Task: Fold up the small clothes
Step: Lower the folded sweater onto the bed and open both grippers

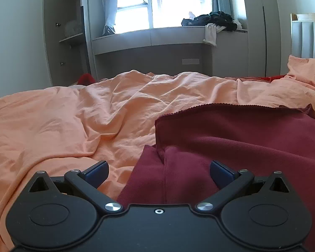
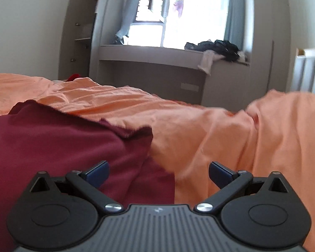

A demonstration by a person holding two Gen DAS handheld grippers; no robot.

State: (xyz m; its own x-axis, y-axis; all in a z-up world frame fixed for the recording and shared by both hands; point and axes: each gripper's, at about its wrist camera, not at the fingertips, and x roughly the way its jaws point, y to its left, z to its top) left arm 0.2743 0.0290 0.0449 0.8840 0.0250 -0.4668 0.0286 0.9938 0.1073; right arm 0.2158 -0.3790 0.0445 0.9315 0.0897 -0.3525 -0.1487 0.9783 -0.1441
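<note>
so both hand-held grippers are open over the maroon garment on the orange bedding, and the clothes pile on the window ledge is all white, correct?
Not quite: the pile on the window ledge is mostly dark, with one pale piece hanging over the edge, as the left wrist view shows. The rest holds: the left hand-held gripper and right hand-held gripper are open over the maroon garment on the orange bedding.
</note>
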